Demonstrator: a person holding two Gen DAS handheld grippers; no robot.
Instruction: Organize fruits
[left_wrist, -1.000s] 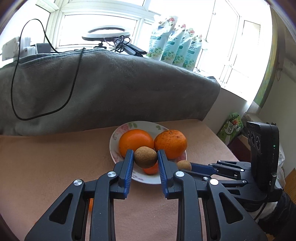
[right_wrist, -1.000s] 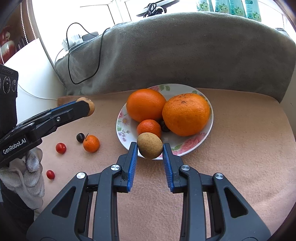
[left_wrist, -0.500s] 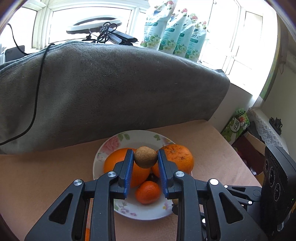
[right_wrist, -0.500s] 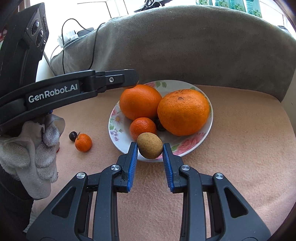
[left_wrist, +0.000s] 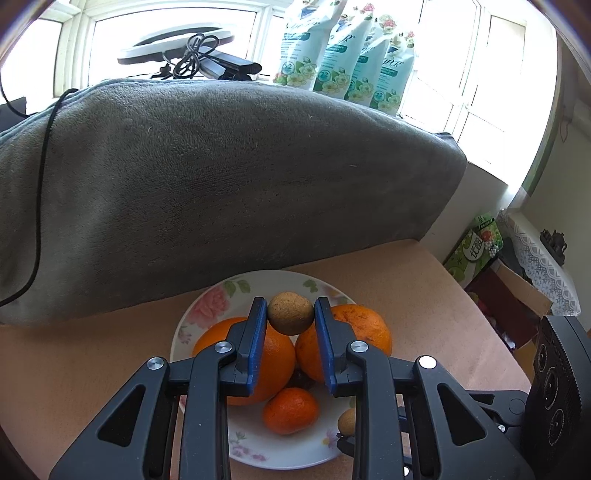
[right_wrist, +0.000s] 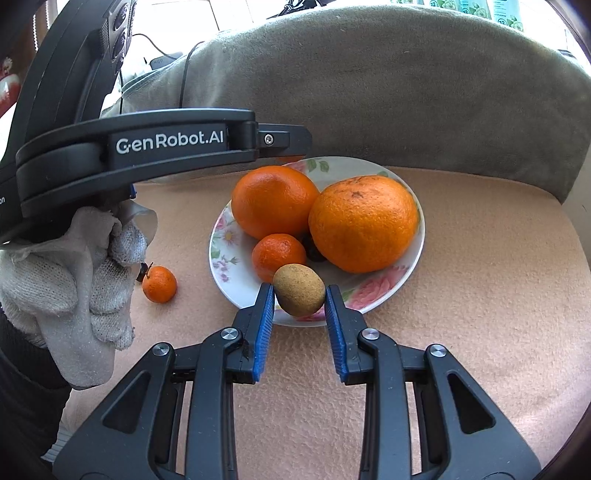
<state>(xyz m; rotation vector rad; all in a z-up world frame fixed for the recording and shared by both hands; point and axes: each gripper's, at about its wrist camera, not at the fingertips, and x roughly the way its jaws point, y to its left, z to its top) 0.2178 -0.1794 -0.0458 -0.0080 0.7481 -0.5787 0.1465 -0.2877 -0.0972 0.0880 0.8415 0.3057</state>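
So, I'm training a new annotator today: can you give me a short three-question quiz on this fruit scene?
1. True or false: both grippers, left gripper and right gripper, hold a brown fruit.
2. How many orange fruits lie on the floral plate?
3. The small orange beside the gloved hand lies: A) on the plate, B) on the tan tabletop, C) on the grey towel.

Key: 1 true; 2 three, two large and one small; 3 B.
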